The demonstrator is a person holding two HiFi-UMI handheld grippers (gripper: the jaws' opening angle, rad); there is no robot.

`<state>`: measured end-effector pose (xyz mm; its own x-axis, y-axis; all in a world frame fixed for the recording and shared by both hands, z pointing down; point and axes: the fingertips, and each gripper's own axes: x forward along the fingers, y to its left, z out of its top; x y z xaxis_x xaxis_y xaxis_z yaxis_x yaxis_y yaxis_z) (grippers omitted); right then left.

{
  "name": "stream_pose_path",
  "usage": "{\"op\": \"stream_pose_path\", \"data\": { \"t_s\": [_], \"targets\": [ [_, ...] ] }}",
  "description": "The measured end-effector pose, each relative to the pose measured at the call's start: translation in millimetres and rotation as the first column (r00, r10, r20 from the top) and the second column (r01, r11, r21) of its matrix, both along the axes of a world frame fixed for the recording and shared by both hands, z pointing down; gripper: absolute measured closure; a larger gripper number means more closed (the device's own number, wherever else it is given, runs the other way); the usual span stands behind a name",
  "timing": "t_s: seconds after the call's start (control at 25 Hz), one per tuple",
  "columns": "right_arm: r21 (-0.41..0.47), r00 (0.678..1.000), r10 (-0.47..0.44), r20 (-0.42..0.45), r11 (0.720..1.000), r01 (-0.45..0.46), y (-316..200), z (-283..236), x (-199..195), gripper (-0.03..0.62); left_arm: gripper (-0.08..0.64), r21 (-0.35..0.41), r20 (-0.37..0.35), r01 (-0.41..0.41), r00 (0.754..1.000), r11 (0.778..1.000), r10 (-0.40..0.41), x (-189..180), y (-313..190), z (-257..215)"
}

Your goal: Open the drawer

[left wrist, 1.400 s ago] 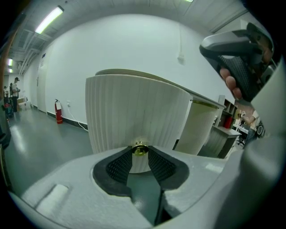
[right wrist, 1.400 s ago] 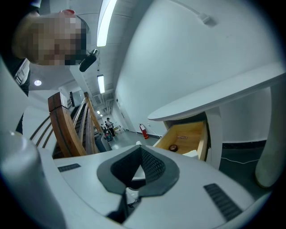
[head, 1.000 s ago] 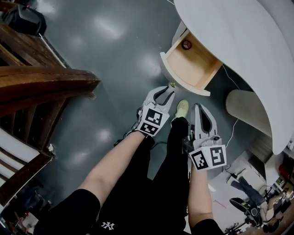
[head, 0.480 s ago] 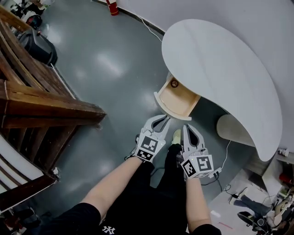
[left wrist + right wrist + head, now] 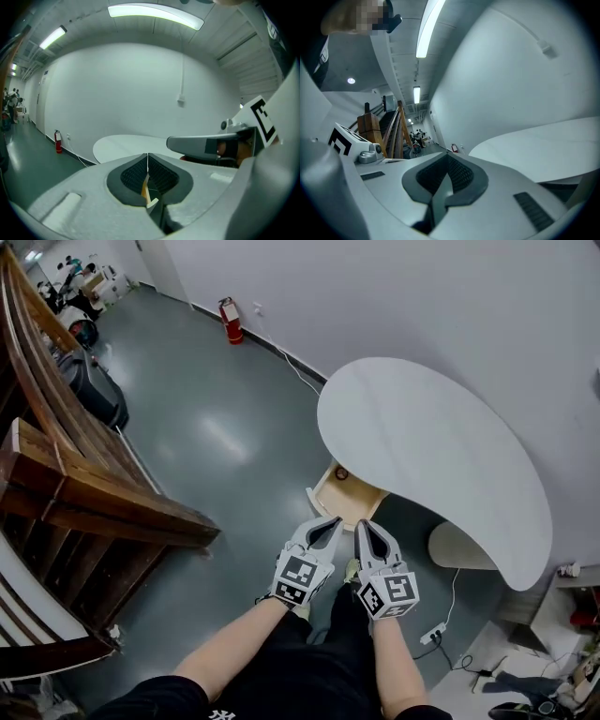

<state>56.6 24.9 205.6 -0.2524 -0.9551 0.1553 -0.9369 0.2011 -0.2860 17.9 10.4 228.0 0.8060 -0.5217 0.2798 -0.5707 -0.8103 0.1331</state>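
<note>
The wooden drawer [image 5: 343, 490] stands pulled out from under the white curved tabletop [image 5: 431, 456], with a small dark round thing at its back. Both grippers are held up side by side in front of me, above the floor and short of the drawer. My left gripper [image 5: 332, 522] is shut, with nothing held. In the left gripper view its pads [image 5: 148, 160] meet, the tabletop [image 5: 124, 143] lies beyond them, and the right gripper [image 5: 206, 144] shows beside it. My right gripper [image 5: 364, 525] is shut and empty too. Its pads [image 5: 446, 163] are closed in the right gripper view.
A wooden staircase [image 5: 84, 493] fills the left side. A red fire extinguisher [image 5: 228, 322] stands by the far wall. A white cable and power strip [image 5: 433, 634] lie on the grey floor near the table's curved leg [image 5: 459, 545]. My legs are below the grippers.
Both grippers have risen away from the drawer front as the head view pulled up. The left jaws, open at the drawer a second ago, have closed.
</note>
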Motion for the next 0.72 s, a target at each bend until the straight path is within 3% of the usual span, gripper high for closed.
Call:
{"op": "stream_pose_path", "data": {
  "t_s": [0.72],
  "targets": [
    [0.111,0.997,-0.039,-0.071,0.993,0.046,-12.3,-113.2,1.8,0.578,0.546,0.073,-0.096,0.015,0.995,0.997,-0.008,-1.5,-8.5,-126.5]
  ]
}}
